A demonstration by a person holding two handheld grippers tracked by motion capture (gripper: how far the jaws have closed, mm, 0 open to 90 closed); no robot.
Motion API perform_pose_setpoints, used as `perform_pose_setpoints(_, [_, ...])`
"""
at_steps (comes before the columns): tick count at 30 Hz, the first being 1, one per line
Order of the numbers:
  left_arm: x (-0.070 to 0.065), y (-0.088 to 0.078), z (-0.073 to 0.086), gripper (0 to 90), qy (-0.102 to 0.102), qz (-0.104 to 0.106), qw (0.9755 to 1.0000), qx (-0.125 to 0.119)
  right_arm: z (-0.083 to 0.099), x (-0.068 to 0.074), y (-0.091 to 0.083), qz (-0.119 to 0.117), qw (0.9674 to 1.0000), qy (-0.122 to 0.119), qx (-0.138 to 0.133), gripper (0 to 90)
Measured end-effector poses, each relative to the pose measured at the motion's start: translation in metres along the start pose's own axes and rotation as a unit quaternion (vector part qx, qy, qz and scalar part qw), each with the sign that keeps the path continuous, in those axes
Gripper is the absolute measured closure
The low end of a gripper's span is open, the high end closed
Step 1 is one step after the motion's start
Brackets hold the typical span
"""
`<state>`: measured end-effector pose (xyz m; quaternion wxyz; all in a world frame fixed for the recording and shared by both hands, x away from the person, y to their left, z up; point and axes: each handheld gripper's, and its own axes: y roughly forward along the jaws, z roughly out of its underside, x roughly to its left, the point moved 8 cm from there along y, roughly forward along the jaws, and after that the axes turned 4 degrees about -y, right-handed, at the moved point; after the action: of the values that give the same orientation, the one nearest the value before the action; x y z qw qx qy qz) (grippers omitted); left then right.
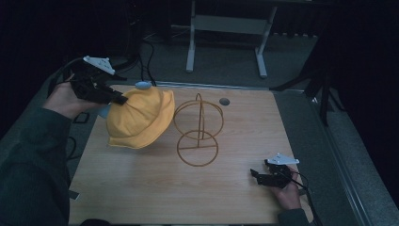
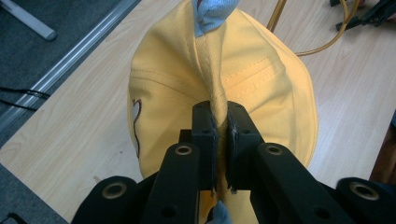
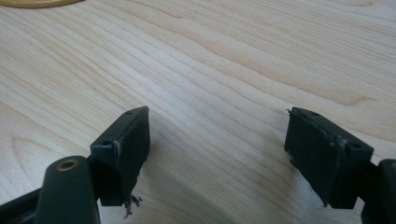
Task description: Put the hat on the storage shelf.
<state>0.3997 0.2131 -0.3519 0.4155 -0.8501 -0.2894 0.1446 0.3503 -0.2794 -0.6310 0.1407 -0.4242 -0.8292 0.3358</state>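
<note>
A yellow bucket hat (image 1: 139, 117) hangs above the left part of the wooden table (image 1: 141, 183), its brim down. My left gripper (image 1: 120, 100) is shut on a pinched fold of the hat's fabric (image 2: 218, 100); a light blue piece (image 2: 212, 14) shows at the hat's far side. Right of the hat stands a golden wire stand (image 1: 197, 132) made of rings and an upright rod. My right gripper (image 1: 256, 175) rests low at the table's front right, open, with bare wood between its pads (image 3: 126, 144).
A small dark round hole (image 1: 224, 101) sits near the table's far edge. Beyond the table is grey floor with a white metal frame (image 1: 226, 28) and cables. A metal rail (image 1: 339, 160) runs along the table's right side.
</note>
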Motion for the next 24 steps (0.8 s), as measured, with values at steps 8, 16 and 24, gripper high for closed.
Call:
perform_pose_setpoints(8, [-0.003, -0.006, -0.007, 84.0, 0.013, -0.002, 0.9999, -0.006, 0.0, 0.0, 0.0, 0.0, 1.0, 0.0, 0.0, 22.0])
perform_pose_setpoints(16, [-0.005, -0.008, -0.01, 84.0, 0.023, 0.002, 0.9997, -0.013, 0.0, 0.0, 0.0, 0.0, 1.0, 0.0, 0.0, 22.0])
perform_pose_setpoints(24, [-0.007, -0.012, -0.012, 84.0, 0.031, 0.005, 0.9992, -0.025, 0.0, 0.0, 0.0, 0.0, 1.0, 0.0, 0.0, 22.1])
